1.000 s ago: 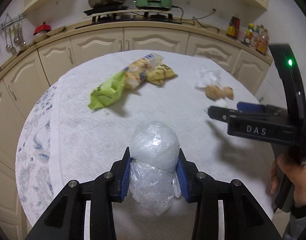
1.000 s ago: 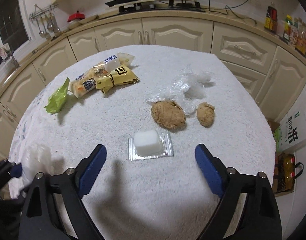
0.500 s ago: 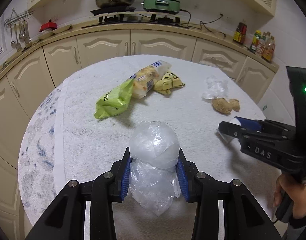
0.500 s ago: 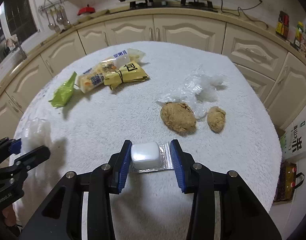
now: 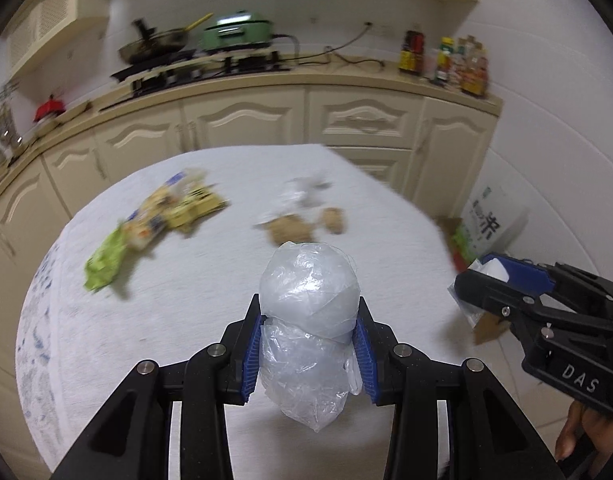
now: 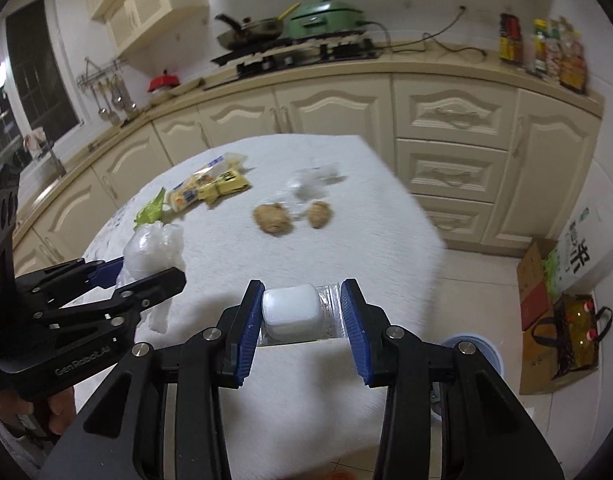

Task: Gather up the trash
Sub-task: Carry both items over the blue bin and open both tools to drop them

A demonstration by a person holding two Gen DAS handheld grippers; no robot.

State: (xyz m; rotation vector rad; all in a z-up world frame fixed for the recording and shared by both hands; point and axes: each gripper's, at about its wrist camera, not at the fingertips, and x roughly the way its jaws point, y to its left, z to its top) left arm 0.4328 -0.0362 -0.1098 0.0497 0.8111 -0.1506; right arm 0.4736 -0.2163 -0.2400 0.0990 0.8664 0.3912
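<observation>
The left gripper (image 5: 309, 350) is clamped on a plastic wad (image 5: 309, 320); the right gripper (image 6: 302, 322), just closed, pinches a blister pack (image 6: 292, 312); both should stay squeezed firmly until over the bin (image 6: 476, 350).

The left gripper (image 5: 309, 354) clamps a crumpled clear plastic bag (image 5: 308, 332) above the white table (image 5: 178, 300); snack wrappers (image 5: 162, 220) lie beyond.

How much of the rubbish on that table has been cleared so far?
About a start. In hand: the left gripper is clamped on a crumpled clear plastic ball, and the right gripper on a white blister pack. Left on the table: the green wrapper, yellow snack packets, loose clear plastic and two brown lumps. No bin with collected trash is clearly visible.
</observation>
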